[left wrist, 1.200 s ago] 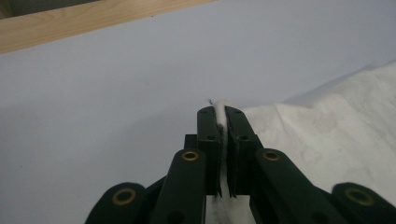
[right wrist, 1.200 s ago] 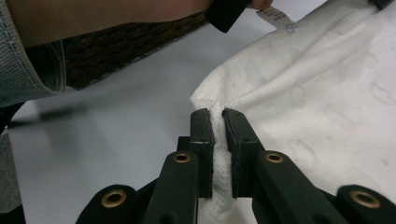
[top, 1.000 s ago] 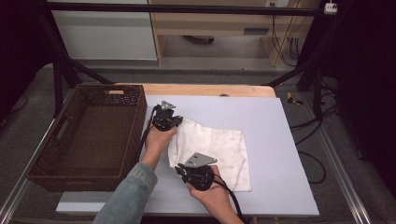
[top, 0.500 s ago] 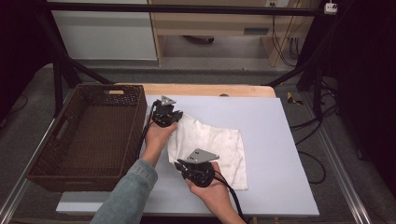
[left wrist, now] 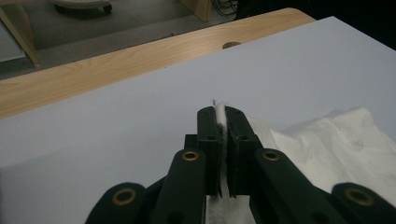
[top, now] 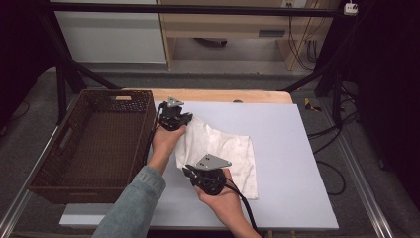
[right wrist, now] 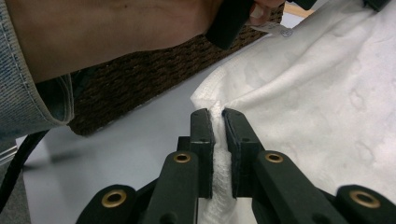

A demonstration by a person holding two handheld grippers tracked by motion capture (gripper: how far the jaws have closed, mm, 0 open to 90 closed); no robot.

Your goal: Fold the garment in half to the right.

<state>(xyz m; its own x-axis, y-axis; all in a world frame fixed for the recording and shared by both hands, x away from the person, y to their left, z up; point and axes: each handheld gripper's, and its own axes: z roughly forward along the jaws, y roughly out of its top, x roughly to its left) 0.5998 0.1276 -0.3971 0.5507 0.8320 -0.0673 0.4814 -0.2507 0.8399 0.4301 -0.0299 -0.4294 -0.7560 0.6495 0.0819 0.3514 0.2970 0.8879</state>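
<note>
A white, crinkled terry-cloth towel (top: 218,148) lies on the pale lavender surface (top: 297,148), just right of a dark brown woven wicker basket (top: 94,144) that sits at the surface's nine o'clock side. Both claws are clamped on the towel's left edge. The left claw (top: 184,119) pinches the corner at the towel's eleven o'clock; in the left gripper view a thin strip of white cloth (left wrist: 220,126) stands squeezed between the narrow black jaws, with the light wooden strip (left wrist: 116,60) of the surface's far edge beyond. The right claw (top: 188,172) grips the corner at the towel's seven o'clock; in the right gripper view a thicker hem (right wrist: 218,140) is nipped between its jaws, and the denim sleeve (right wrist: 32,74) of the other arm and the basket weave (right wrist: 140,79) lie behind.

The step in hand looks like a fold: with both left corners held and the cloth's left side slightly raised, the towel seems ready to be carried over toward three o'clock. The next move calls for lifting both corners together at an even height, keeping the edge taut between the claws, sweeping it across to meet the right edge, and lowering it flat before letting go. Uneven travel would likely skew the fold or drag the lower layer.
</note>
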